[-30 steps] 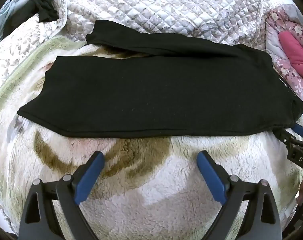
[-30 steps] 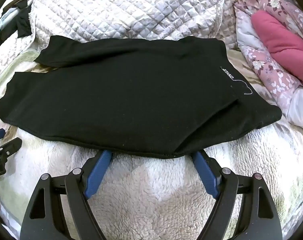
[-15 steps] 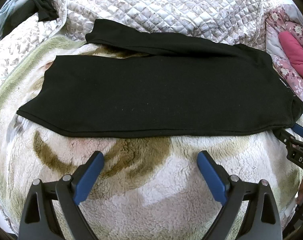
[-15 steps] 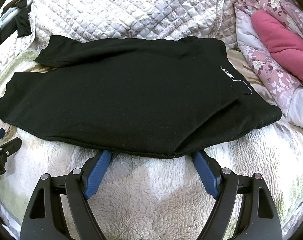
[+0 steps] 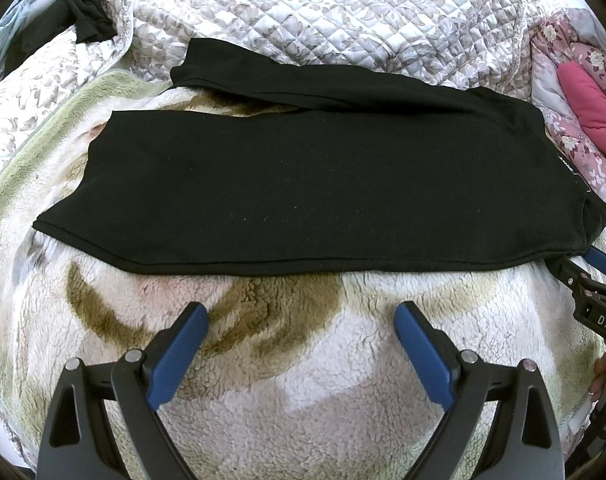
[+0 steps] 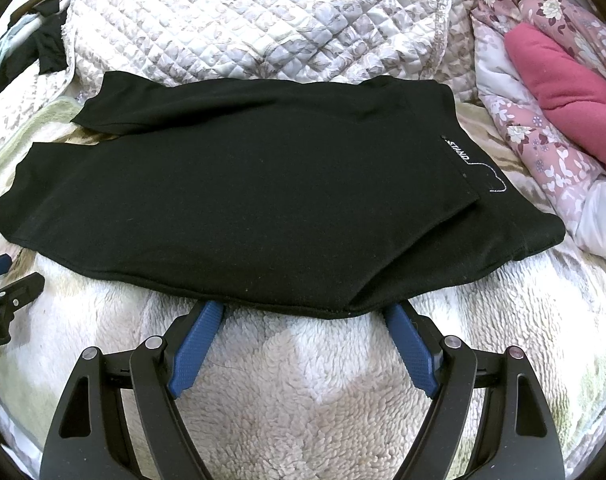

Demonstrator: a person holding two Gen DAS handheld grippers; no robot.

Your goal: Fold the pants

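Fleece blanket [image 5: 303, 400], cream with brown and green markings, covered the bed and served as the work surface. Left gripper [image 5: 301, 312] hovered low over bare fleece, jaws spread wide, nothing between the blue pads [image 5: 179, 354]; near hem of the pants sat a short way beyond its tips, not touching. Right gripper [image 6: 303, 312] was likewise wide open and empty, but its blue fingertips [image 6: 201, 328] reached the near edge of the pants, tips just tucked under the hem as seen from the right wrist; whether they touched the cloth could not be told.

Black pants [image 6: 243, 208] lay flat across the blanket, lengthwise left to right, folded so one leg lay over the other; the farther leg [image 5: 303, 88] stuck out behind, its cuff to the left. Waist end lay to the right, with a small white "STAND" label [image 6: 459, 154] and a stitched outline beside it.

Beyond the pants: pale quilted cover [image 6: 263, 20] bunched along the far side. Far right, pink floral bedding [image 6: 543, 152] with a plain pink piece [image 6: 563, 88] on it. Far left, dark clothing [image 5: 87, 24], detail unclear
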